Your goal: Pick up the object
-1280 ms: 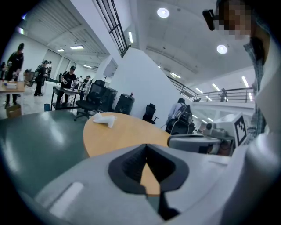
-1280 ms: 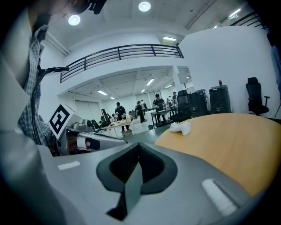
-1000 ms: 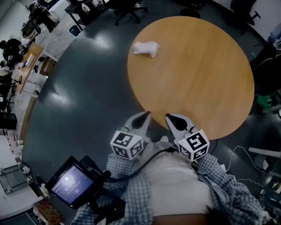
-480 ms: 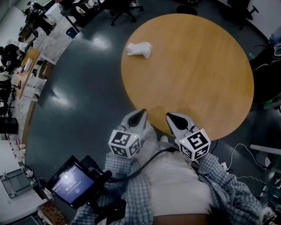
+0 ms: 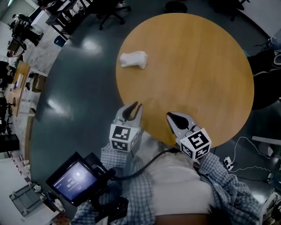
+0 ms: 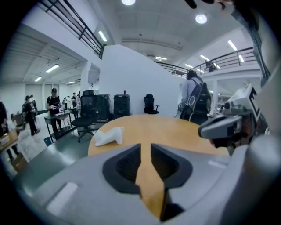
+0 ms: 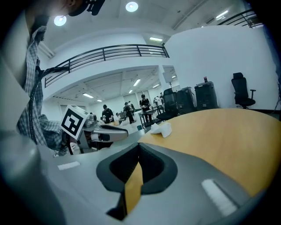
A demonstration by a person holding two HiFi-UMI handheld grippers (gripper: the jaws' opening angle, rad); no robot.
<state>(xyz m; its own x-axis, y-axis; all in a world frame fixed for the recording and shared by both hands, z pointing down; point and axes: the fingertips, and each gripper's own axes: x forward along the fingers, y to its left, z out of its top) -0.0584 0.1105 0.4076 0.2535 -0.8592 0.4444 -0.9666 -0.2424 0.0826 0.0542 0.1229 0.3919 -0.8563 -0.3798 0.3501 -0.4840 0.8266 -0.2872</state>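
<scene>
A white crumpled-looking object [image 5: 133, 59] lies near the far left edge of the round wooden table [image 5: 197, 66]. It also shows in the left gripper view [image 6: 109, 136] and the right gripper view [image 7: 161, 128]. My left gripper [image 5: 131, 110] hovers at the table's near left edge, well short of the object. Its jaws are opening, with a narrow gap [image 6: 145, 147] and nothing between them. My right gripper [image 5: 173, 118] sits over the near edge, shut and empty [image 7: 138, 151].
A screen device [image 5: 72, 180] hangs at my lower left, with a cable running to my body. Office chairs [image 5: 112, 9] and desks stand beyond the table. A dark chair [image 5: 265, 83] is at its right. People stand far off on the left.
My left gripper has moved forward to the table's edge and its jaws have parted slightly. The right gripper has stayed put. The table now sits closer in the head view.
</scene>
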